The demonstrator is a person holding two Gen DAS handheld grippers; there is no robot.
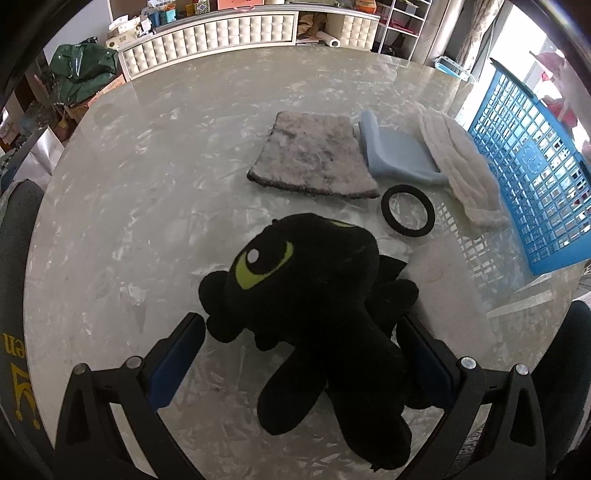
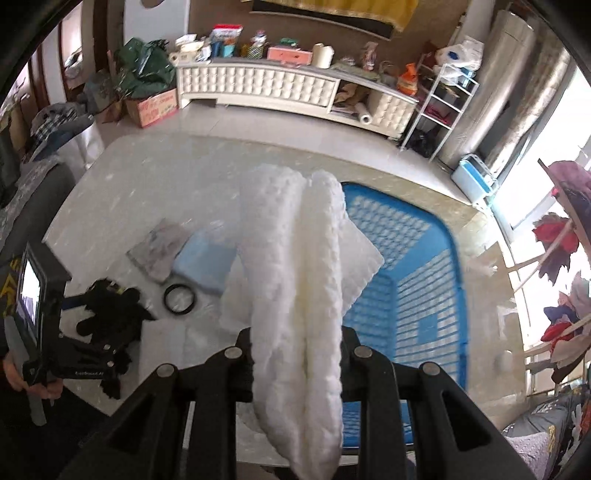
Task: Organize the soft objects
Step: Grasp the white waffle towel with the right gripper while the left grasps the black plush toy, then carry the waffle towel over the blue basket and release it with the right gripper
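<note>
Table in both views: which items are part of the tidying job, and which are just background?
Job: black plush toy, grey mat, blue foam pad, black ring, white towel, blue basket.
Lying about: green bag, white cabinet, paper roll.

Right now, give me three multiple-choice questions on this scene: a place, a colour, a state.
1. Where is the black ring? A on a shelf; B on the table by the grey cloth; C in a gripper.
2. The basket's colour? A blue; B red; C white.
3. The right gripper is: A open; B shut on the white towel; C shut on a cup.
Answers: B, it lies on the tabletop; A, its lattice walls are blue; B, the towel hangs clamped in it.
</note>
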